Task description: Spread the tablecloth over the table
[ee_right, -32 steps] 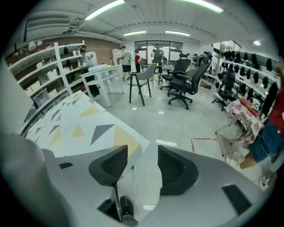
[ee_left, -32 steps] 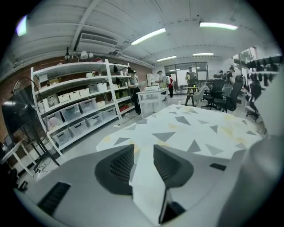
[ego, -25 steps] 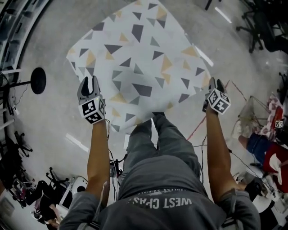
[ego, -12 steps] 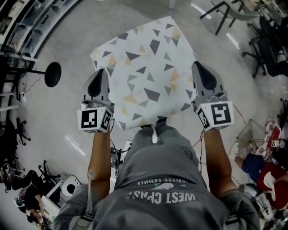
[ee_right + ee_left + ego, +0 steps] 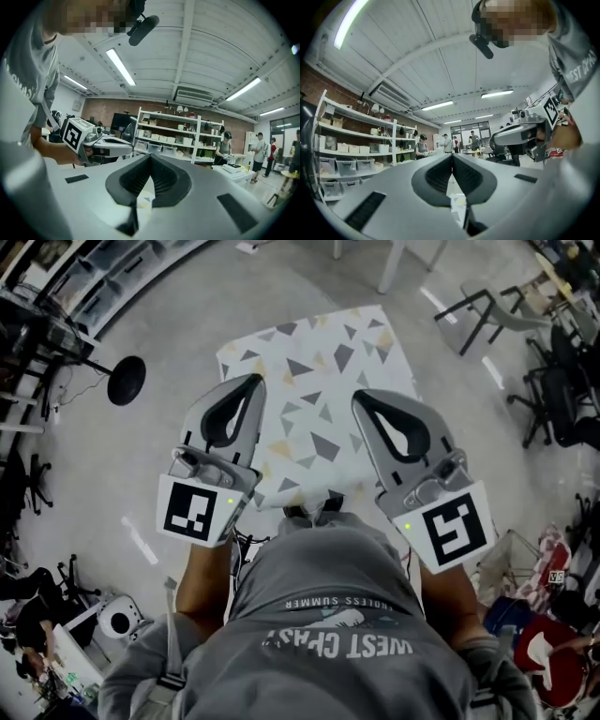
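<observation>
The tablecloth [image 5: 314, 362] looks thin, light and limp. I judge it would sag and slide when lifted, so its corners and hem are the best places to pinch. It lies flat over the table, hiding it entirely, at 12 o'clock from both tools. The left gripper [image 5: 251, 382] and right gripper [image 5: 362, 397] hover well above it, jaws pressed together with nothing between them.
</observation>
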Demonstrator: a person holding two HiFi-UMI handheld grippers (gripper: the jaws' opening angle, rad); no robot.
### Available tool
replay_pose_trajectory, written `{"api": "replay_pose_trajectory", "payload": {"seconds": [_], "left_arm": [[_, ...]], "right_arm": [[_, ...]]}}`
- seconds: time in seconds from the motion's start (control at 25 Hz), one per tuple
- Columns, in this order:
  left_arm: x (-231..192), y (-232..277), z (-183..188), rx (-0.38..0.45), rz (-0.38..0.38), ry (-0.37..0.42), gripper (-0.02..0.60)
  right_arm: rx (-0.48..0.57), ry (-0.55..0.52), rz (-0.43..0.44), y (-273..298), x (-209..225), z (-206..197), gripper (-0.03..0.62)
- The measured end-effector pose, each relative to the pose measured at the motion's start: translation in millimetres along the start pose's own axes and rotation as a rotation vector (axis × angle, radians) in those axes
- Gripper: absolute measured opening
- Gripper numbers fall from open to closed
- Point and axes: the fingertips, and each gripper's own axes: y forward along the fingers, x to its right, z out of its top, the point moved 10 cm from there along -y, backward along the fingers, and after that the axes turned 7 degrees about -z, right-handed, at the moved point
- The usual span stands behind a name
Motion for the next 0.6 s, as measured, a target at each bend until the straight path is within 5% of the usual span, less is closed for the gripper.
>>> {"api": "replay_pose_trajectory", "payload": {"seconds": [0.6], "left_arm": [[21.8, -42.1, 23.3, 0.014, 0.022, 0.048, -0.002]], "right_arm": [[0.043, -0.020, 0.028, -19.3, -20.7, 28.0, 0.008]]}}
